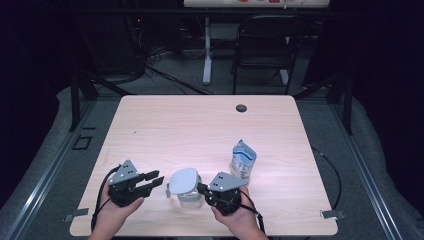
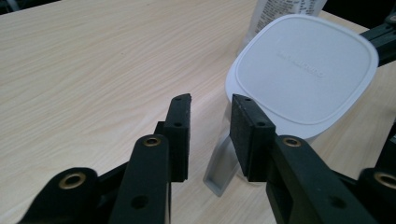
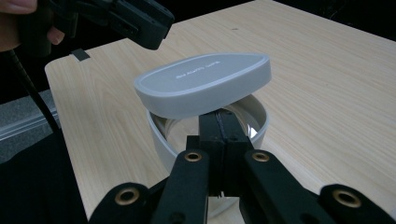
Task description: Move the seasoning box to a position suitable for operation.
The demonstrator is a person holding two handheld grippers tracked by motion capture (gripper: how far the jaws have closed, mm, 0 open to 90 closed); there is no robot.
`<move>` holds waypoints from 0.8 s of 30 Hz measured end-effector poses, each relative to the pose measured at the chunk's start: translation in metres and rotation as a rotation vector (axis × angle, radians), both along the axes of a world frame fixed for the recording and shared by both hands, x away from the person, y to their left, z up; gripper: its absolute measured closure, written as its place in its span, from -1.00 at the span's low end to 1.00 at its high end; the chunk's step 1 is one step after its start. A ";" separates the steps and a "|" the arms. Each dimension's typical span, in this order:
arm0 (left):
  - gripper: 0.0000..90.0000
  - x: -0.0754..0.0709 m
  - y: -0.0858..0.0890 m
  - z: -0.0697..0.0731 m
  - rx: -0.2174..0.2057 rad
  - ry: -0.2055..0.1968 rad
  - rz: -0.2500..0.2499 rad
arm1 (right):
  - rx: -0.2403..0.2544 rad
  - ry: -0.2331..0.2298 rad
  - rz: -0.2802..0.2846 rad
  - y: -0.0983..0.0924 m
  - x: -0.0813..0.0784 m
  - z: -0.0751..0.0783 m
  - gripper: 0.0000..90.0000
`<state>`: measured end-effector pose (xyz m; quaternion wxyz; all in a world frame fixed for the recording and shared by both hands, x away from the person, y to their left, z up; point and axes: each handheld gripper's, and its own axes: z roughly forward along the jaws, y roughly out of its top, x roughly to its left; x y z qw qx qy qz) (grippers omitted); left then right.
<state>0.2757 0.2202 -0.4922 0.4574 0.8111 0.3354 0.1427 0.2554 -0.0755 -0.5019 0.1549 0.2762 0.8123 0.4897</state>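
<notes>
A clear container (image 1: 191,199) stands near the table's front edge, and its white lid (image 1: 183,181) rests tilted and askew on top. My right gripper (image 1: 201,189) reaches in from the right. In the right gripper view its jaws (image 3: 219,120) are pressed together on the container's near rim (image 3: 161,140), just under the lid (image 3: 205,84). My left gripper (image 1: 159,179) hovers just left of the lid with its jaws apart. In the left gripper view nothing sits between its jaws (image 2: 210,100); the lid (image 2: 303,70) and a grey side tab (image 2: 223,170) lie just past the right pad.
A blue and white pouch (image 1: 243,159) stands upright behind and to the right of the container. The wooden table (image 1: 200,125) has a dark round grommet (image 1: 241,108) near its far edge. A chair (image 1: 265,40) and cables sit beyond it.
</notes>
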 end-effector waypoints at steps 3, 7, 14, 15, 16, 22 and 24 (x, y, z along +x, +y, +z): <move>0.40 -0.001 0.004 -0.002 -0.002 0.002 0.022 | 0.002 -0.001 0.008 0.002 0.002 0.001 1.00; 0.35 -0.002 0.009 -0.004 0.001 0.004 0.033 | 0.009 0.004 0.015 0.004 0.003 0.002 1.00; 0.32 -0.003 0.013 -0.008 0.008 0.018 0.048 | 0.016 0.009 0.026 0.008 0.005 0.005 1.00; 0.32 -0.003 0.014 -0.008 0.013 0.017 0.046 | 0.018 0.011 0.028 0.009 0.006 0.006 1.00; 0.32 -0.003 0.014 -0.008 0.011 0.019 0.047 | 0.020 0.016 0.032 0.009 0.006 0.007 1.00; 0.31 -0.003 0.016 -0.008 0.006 0.015 0.055 | 0.028 0.022 0.033 0.010 0.010 0.016 1.00; 0.31 -0.002 0.016 -0.008 0.010 0.013 0.055 | 0.021 0.020 0.035 0.012 0.011 0.020 1.00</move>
